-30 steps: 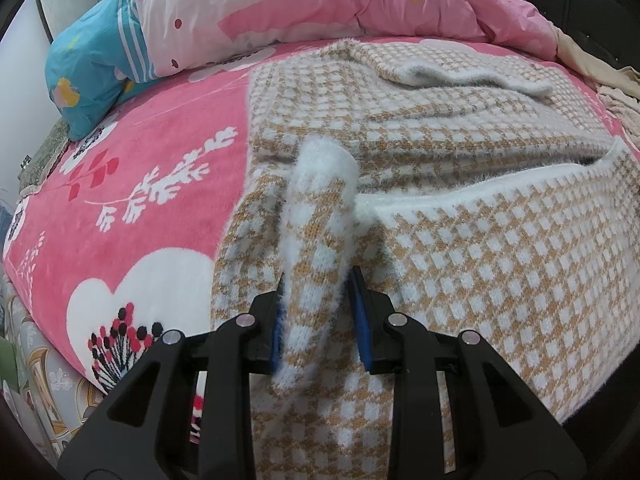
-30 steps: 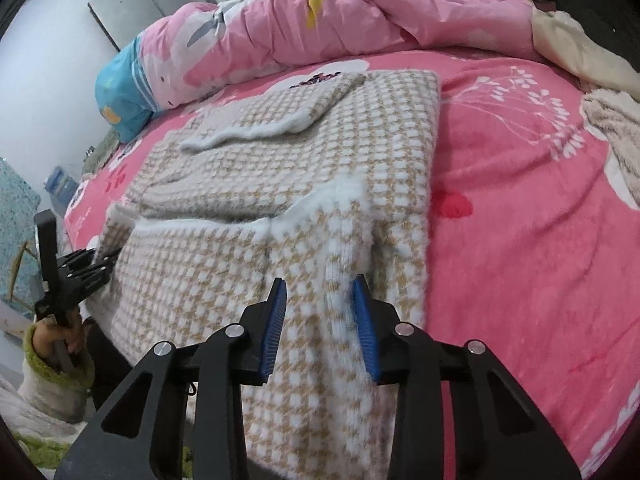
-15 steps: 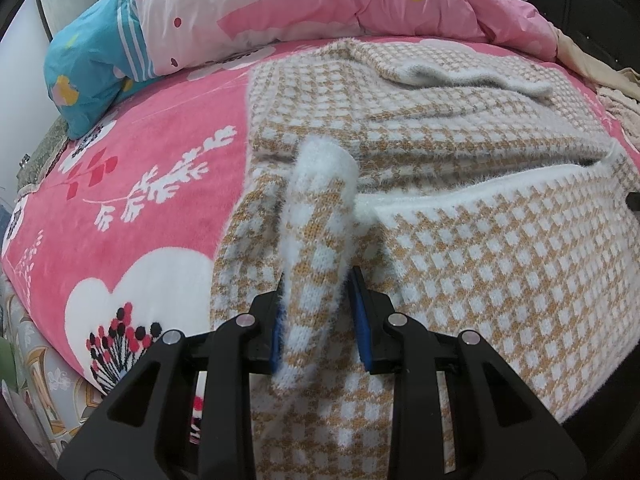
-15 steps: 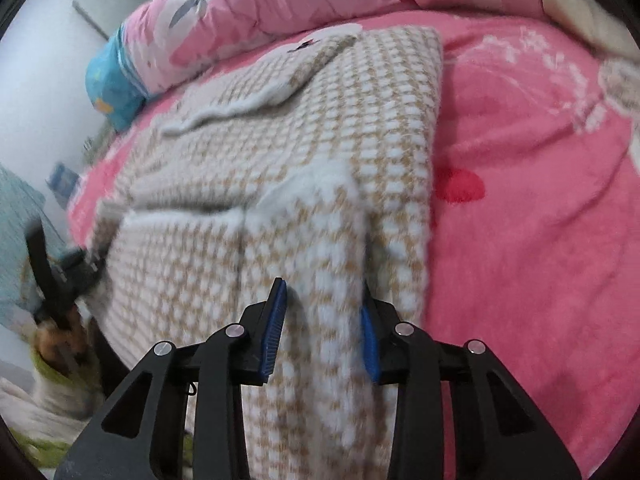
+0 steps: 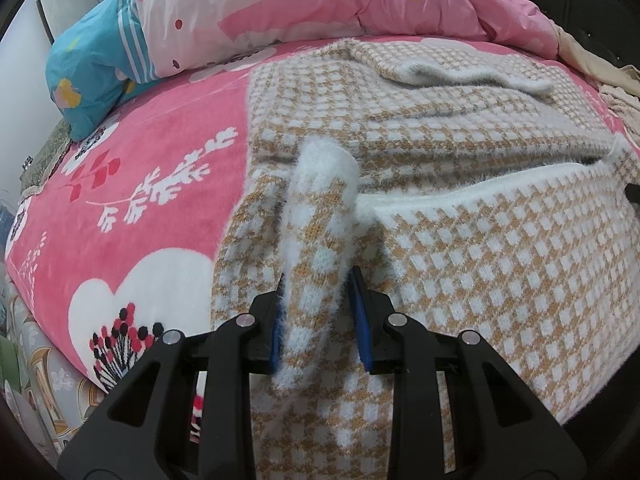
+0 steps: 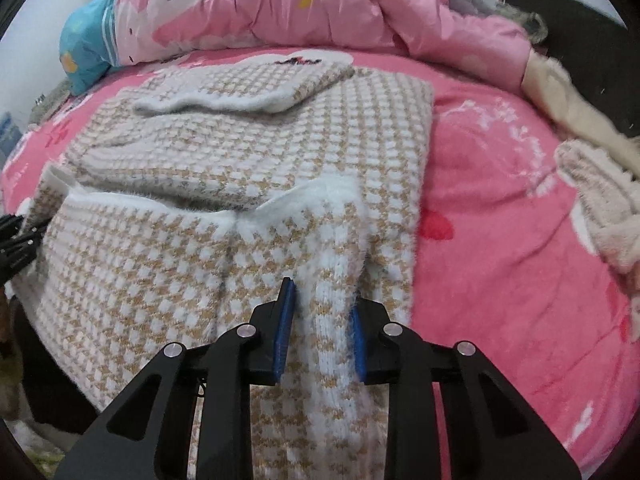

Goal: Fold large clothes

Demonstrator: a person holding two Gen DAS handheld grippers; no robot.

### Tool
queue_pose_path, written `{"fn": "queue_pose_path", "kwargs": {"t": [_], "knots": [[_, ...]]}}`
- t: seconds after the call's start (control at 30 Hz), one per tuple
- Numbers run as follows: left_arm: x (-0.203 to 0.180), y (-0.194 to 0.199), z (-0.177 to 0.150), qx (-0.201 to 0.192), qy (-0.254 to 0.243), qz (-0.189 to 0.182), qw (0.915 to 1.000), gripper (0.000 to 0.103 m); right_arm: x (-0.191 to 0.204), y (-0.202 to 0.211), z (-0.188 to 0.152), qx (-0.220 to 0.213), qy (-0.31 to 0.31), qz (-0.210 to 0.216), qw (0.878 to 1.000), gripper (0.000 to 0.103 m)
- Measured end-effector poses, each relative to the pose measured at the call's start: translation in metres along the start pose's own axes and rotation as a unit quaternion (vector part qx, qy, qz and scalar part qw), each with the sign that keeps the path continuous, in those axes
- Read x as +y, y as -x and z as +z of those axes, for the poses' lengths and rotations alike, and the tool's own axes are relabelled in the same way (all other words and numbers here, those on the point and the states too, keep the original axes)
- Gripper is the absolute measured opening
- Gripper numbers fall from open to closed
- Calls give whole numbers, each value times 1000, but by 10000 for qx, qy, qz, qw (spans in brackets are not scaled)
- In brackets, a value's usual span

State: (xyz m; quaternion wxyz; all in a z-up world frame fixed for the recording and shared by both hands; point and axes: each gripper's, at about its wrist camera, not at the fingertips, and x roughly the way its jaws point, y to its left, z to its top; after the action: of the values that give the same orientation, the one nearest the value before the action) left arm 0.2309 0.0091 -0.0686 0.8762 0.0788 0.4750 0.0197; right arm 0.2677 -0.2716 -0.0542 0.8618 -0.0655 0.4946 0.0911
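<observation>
A tan-and-white checked knit sweater (image 5: 460, 136) lies on a pink bed, its near hem part doubled back over the body. My left gripper (image 5: 318, 316) is shut on a pinched ridge of the hem at the sweater's left corner. My right gripper (image 6: 320, 328) holds a ridge of the same hem (image 6: 336, 280) at the right corner; its left blue pad stands a little off the cloth. The sweater fills the right wrist view (image 6: 260, 140) too, with a folded sleeve across its top. The left gripper shows at that view's left edge (image 6: 16, 240).
A pink blanket (image 5: 120, 160) with white flowers covers the bed. A pink and blue quilt (image 5: 280, 4) is heaped at the far side. Cream and beige garments (image 6: 592, 200) lie at the right. The bed edge drops off near the left gripper (image 5: 36, 360).
The right gripper has swung and risen with the hem corner; its view now looks farther across the bed. The left gripper has barely moved.
</observation>
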Motion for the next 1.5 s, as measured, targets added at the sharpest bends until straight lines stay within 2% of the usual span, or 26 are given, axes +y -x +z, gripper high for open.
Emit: {"fn": "queue_pose_path", "kwargs": {"t": [0.2, 0.5, 1.3, 1.5], "knots": [[0, 0, 0, 3, 10, -1, 10000, 27, 14, 10, 2, -183, 204, -440, 9987, 22], [-1, 0, 0, 6, 12, 11, 10000, 27, 22, -3, 4, -120, 492, -791, 9956, 22], [0, 0, 0, 5, 19, -11, 10000, 27, 25, 1, 1, -263, 410, -936, 9944, 21], [0, -2, 1, -28, 14, -11, 10000, 27, 29, 14, -1, -432, 399, -1002, 9932, 12]]}}
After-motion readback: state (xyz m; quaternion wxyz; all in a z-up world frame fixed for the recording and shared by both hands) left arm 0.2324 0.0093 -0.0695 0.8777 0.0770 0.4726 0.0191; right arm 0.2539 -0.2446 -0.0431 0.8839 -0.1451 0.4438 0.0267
